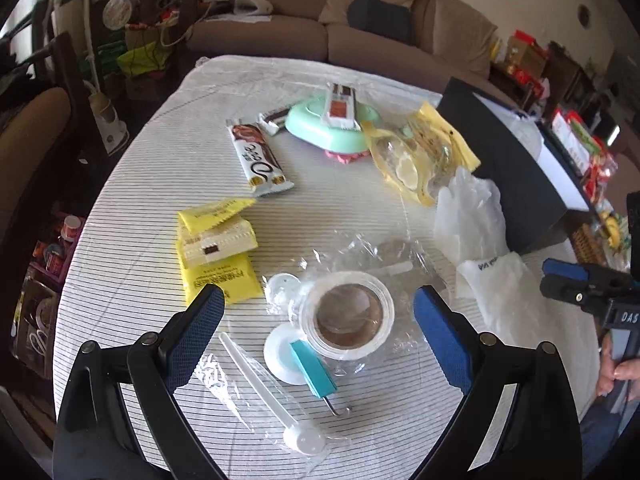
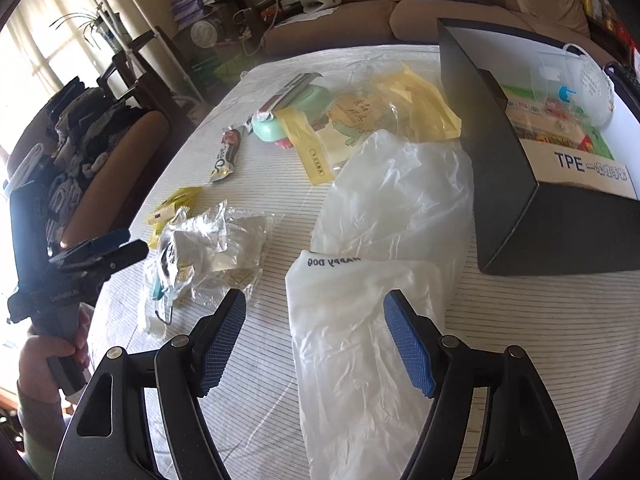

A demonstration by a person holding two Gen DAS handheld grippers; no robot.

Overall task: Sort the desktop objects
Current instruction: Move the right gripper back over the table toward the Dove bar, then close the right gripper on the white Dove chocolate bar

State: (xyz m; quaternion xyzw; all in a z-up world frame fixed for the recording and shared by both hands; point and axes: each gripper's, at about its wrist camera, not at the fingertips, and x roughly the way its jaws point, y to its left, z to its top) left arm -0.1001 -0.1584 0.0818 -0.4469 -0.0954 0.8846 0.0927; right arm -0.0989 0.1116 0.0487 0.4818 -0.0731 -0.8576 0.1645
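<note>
My left gripper (image 1: 318, 316) is open above a roll of clear tape (image 1: 347, 316) that lies on the striped table (image 1: 132, 184). A teal hook (image 1: 314, 368) on a white disc and a white spoon (image 1: 272, 392) in plastic lie just in front. My right gripper (image 2: 316, 334) is open and empty over a white plastic bag (image 2: 360, 360) printed "HAPPY DOG". It also shows in the left wrist view (image 1: 580, 284). A black box (image 2: 520, 140) with items inside stands at the right.
Yellow sachets (image 1: 216, 248), a chocolate bar (image 1: 258, 158), a mint green dish (image 1: 328, 124) with a wrapper on it and a yellow zip bag (image 1: 420, 152) lie farther back. A translucent glove (image 2: 400, 192) lies beside the box. A sofa stands behind the table.
</note>
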